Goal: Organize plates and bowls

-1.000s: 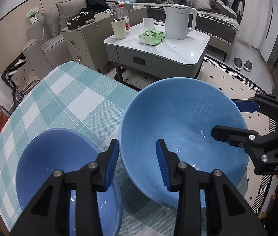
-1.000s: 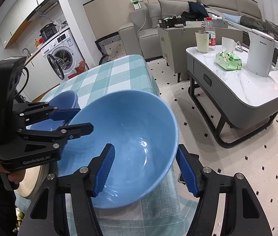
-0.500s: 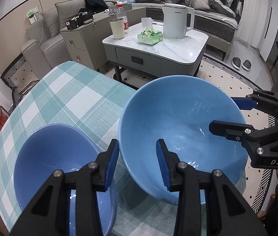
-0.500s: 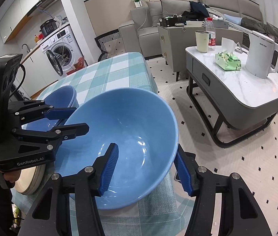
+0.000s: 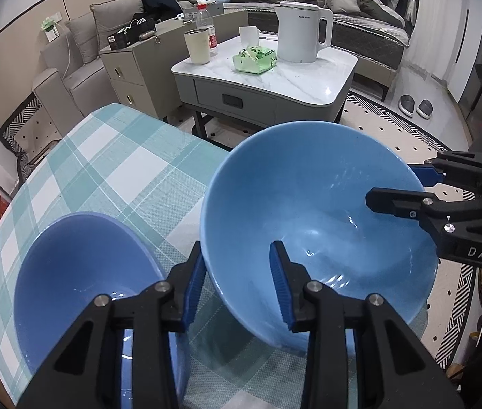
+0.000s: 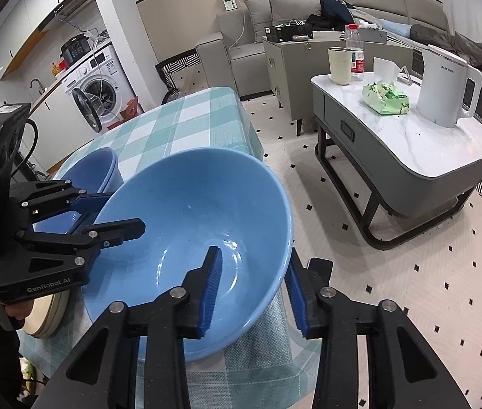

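A large light-blue bowl (image 5: 316,211) is tilted above the checked table (image 5: 104,170). My left gripper (image 5: 237,283) straddles its near rim with one finger inside and one outside. My right gripper (image 6: 253,289) straddles the opposite rim of the same bowl (image 6: 193,238) the same way, its jaws closing on the wall. A smaller darker blue bowl (image 5: 80,279) sits on the table to the left, also in the right wrist view (image 6: 94,173). A beige plate (image 6: 50,313) lies under the left gripper.
The table edge drops off beside the large bowl. A marble coffee table (image 6: 411,143) with a white kettle (image 6: 445,88), tissue pack and cup stands beyond on the tiled floor. A sofa and a washing machine (image 6: 98,92) are further back.
The right gripper's jaws have narrowed around the large bowl's rim. The bowl has lifted and tilted slightly, held between both grippers.
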`<state>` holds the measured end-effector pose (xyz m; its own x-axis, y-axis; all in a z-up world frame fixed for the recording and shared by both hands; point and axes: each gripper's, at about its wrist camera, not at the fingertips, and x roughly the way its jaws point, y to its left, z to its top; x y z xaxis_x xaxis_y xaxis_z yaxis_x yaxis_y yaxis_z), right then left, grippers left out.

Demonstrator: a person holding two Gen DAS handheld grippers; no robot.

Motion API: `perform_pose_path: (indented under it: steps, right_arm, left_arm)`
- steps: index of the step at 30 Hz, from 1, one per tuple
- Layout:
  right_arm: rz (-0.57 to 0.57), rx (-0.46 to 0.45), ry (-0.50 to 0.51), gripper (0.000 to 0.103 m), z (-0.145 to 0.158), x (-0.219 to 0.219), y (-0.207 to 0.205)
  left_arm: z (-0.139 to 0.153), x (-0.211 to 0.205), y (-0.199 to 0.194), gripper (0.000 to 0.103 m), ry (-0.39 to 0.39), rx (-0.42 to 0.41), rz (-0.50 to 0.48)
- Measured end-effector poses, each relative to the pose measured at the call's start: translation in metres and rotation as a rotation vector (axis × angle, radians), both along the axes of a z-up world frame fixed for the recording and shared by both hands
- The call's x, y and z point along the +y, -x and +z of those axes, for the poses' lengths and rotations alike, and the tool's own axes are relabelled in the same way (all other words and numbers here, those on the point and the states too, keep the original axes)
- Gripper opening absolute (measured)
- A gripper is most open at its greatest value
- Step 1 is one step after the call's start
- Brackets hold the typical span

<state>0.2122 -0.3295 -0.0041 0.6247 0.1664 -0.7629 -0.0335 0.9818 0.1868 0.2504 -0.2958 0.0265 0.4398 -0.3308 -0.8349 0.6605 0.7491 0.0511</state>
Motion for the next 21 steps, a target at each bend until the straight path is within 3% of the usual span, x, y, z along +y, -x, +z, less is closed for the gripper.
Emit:
perform_pose_path:
  steps: [9,21]
  right_arm:
    - [-0.017,-0.007,0.008,0.028,0.0000,-0.0026,0.0007]
    - [-0.031,-0.015,0.013,0.023,0.0008,-0.0054,0.0002]
  left_arm:
    - [0.0002,0.0028,-0.0032,0.025,0.000,-0.001,0.029]
    - [0.0015,0.0053,-0.0061,0.023,0.026,0.004,0.051]
